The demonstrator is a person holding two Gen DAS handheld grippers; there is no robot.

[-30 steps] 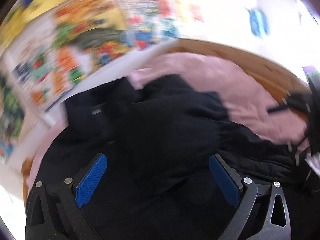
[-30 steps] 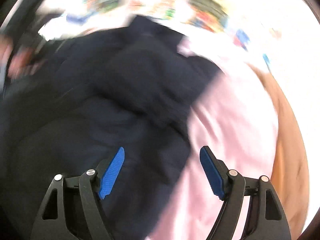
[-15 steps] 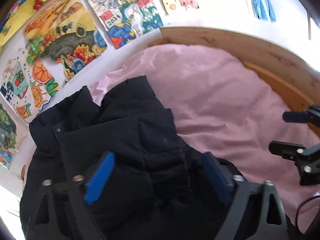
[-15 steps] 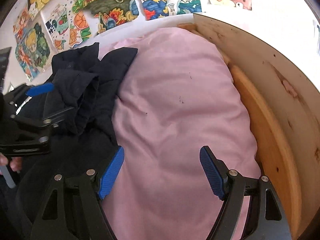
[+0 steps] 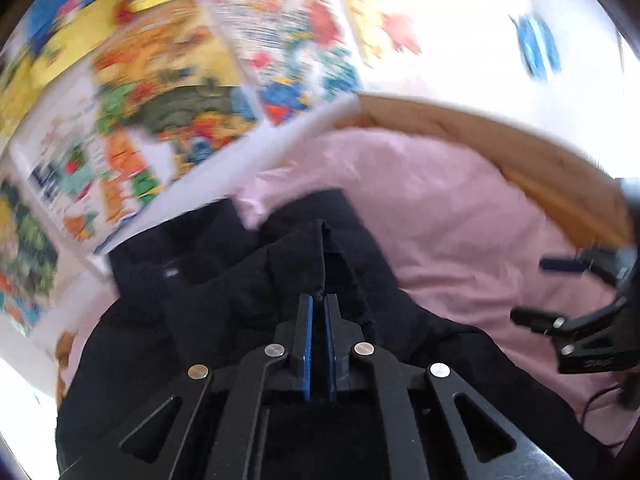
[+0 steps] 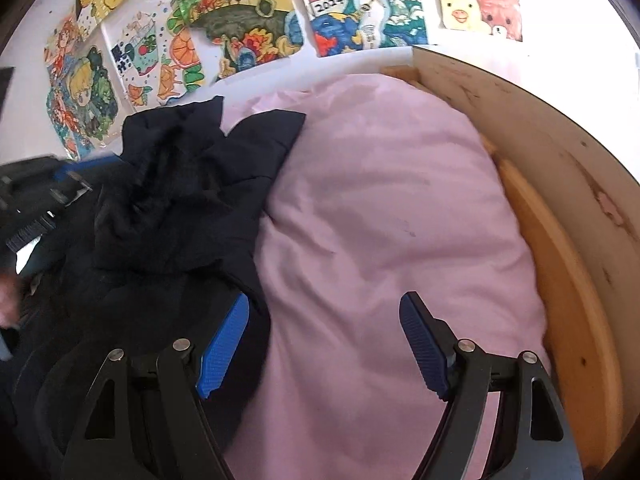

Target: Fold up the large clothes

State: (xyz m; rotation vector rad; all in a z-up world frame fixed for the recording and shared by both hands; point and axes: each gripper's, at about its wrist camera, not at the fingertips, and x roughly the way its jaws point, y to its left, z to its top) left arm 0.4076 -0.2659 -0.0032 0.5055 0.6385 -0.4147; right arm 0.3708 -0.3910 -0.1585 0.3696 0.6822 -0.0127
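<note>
A black padded jacket (image 5: 248,288) lies bunched on a pink bed sheet (image 5: 460,232). My left gripper (image 5: 319,304) is shut on a raised fold of the jacket, which rises in a ridge ahead of the pads. In the right wrist view the jacket (image 6: 192,184) covers the left side of the sheet (image 6: 380,220). My right gripper (image 6: 324,340) is open and empty, low over the sheet, its left finger beside the jacket's edge. The left gripper (image 6: 48,196) shows blurred at the far left, and the right gripper (image 5: 576,312) shows at the right of the left wrist view.
A wooden bed frame (image 6: 560,184) curves along the right side of the bed. Colourful drawings (image 6: 248,20) hang on the white wall behind the bed. A hand (image 6: 8,304) shows at the left edge.
My left gripper has closed on a fold of the jacket; it was open half a second ago. The left view is blurred with motion. The right gripper stays open over the sheet.
</note>
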